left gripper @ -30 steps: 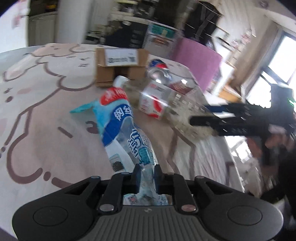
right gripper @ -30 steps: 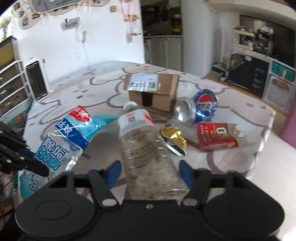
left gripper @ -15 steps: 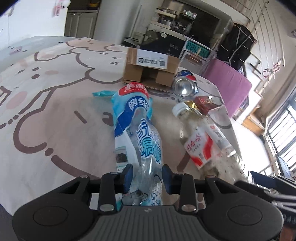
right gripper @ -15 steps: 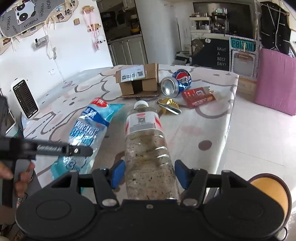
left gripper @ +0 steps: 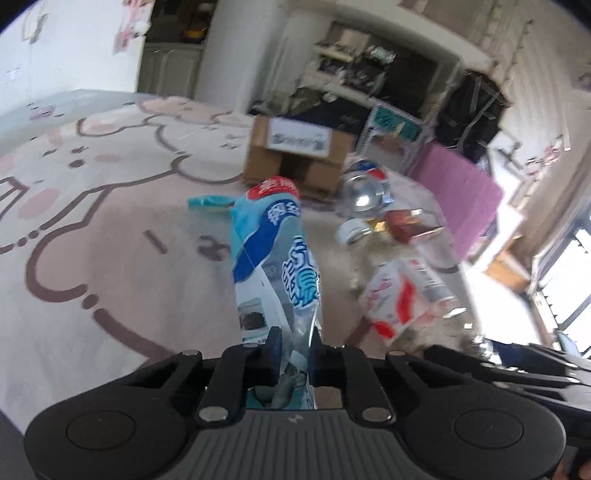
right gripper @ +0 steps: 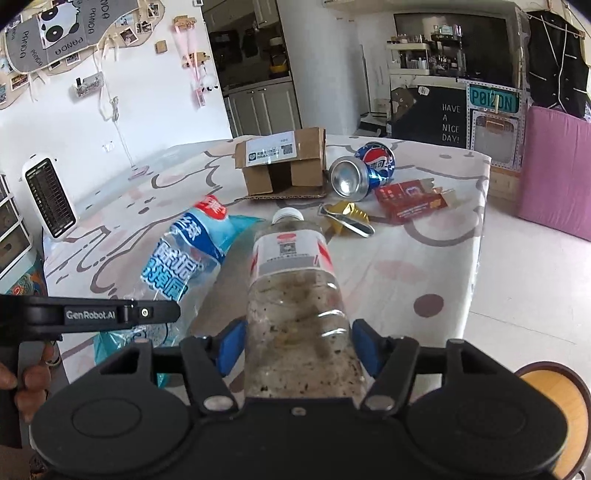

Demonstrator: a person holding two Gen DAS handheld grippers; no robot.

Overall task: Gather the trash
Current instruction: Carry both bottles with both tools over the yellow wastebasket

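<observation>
Both grippers, left point(left gripper: 293, 345) and right point(right gripper: 297, 345), stayed clamped: left pinched the blue bag point(left gripper: 273, 258), right squeezed the bottle point(right gripper: 295, 295). I had pulled both off the table point(right gripper: 443, 266), toward the bin point(right gripper: 554, 417).

blue-white bag point(left gripper: 273, 254), red-labelled clear bottle point(right gripper: 295, 280), brown box point(right gripper: 282, 160)

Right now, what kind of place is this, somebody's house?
Most likely a home, an open living and kitchen space: a table with a cartoon cloth, kitchen cabinets behind, a panda photo board on the wall.
</observation>
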